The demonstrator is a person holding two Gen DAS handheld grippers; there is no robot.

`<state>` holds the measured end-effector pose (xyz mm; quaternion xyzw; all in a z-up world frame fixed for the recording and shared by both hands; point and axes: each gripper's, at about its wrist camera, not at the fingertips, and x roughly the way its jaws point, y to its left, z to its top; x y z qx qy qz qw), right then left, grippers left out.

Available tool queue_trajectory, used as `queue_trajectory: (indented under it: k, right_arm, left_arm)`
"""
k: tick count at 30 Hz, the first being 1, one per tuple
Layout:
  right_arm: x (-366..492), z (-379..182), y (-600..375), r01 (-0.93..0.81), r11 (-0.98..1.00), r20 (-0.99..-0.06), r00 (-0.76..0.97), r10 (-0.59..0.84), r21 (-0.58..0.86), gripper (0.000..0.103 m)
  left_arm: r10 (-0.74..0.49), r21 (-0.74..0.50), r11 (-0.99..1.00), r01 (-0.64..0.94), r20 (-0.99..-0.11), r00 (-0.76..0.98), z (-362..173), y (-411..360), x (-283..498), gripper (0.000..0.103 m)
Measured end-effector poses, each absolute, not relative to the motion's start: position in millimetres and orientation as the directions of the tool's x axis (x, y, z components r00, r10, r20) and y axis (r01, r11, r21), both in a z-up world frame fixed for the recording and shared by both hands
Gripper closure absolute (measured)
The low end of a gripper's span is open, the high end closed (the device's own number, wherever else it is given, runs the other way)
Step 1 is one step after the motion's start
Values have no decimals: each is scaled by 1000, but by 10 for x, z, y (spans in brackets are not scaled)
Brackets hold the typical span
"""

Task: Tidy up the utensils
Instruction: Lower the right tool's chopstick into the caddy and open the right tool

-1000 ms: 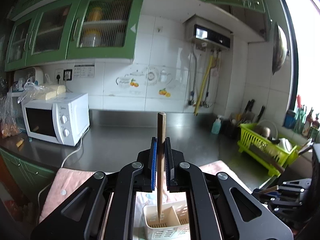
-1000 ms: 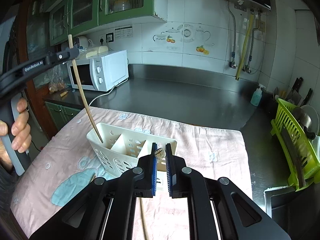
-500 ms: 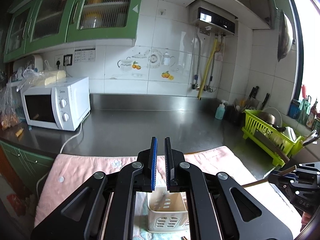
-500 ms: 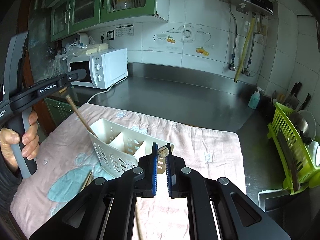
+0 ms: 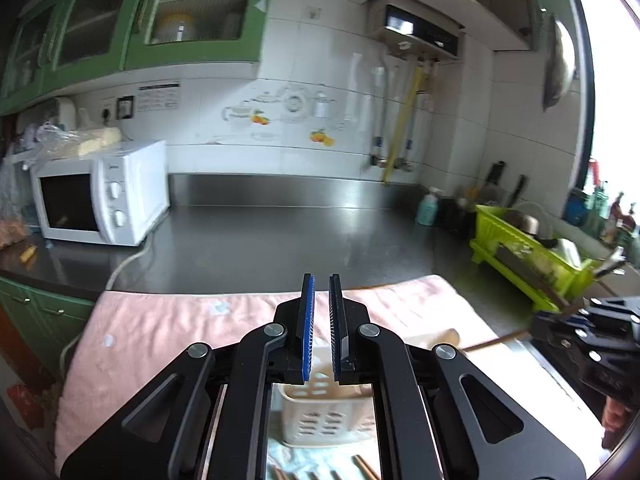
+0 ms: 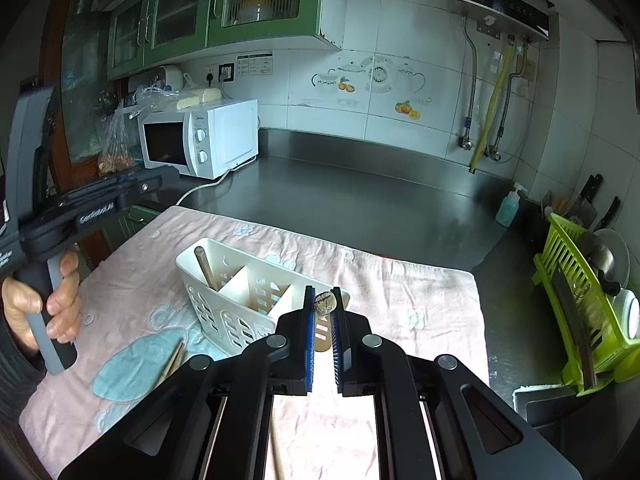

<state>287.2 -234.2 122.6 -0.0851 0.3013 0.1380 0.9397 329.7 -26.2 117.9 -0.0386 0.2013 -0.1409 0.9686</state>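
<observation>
Utensils were split between a holder and the cloth beneath it. A dark steel surface (image 6: 360, 200) ran along the tiled wall, carrying a white microwave (image 6: 200, 138) towards its far left corner and a green dish rack (image 6: 580, 312) at its right edge. A pink cloth (image 6: 420, 292) with a pale blue patch covered the near part of that surface. On the cloth, towards its left half, stood the white slotted utensil holder (image 6: 236, 304), divided into compartments. One wooden chopstick (image 6: 206, 268) leaned in the holder's leftmost compartment, its top just above the rim. More chopsticks (image 6: 174, 360) lay flat on the blue patch, just beside the holder's near left corner.

The right tongs (image 6: 322, 332) were closed on a wooden utensil handle (image 6: 325, 302), whose rounded end showed between the blue pads above the holder's right end. The left tongs (image 5: 321, 328) were drawn narrow with nothing between the pads, hanging over the holder (image 5: 320, 412) from the cloth's near edge. A hand (image 6: 48, 308) gripped the grey handle of the left tool at the cloth's left edge.
</observation>
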Motion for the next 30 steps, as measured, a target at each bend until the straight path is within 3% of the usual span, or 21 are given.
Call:
queue_trajectory:
  k: [14, 17, 30]
  right_arm:
    - [2867, 1219, -2364, -308, 949, -588, 780, 215, -61, 96]
    - [2866, 1219, -2363, -309, 949, -587, 781, 214, -65, 96]
    - [2808, 1200, -2387, -328, 941, -582, 782, 221, -84, 96]
  left_arm:
    - [-506, -170, 862, 477, -326, 799, 764, -618, 2771, 97]
    - [-539, -155, 839, 521, -358, 762, 674, -752, 2792, 97]
    - [-446, -145, 889, 434, -491, 748, 399, -960, 3262, 97]
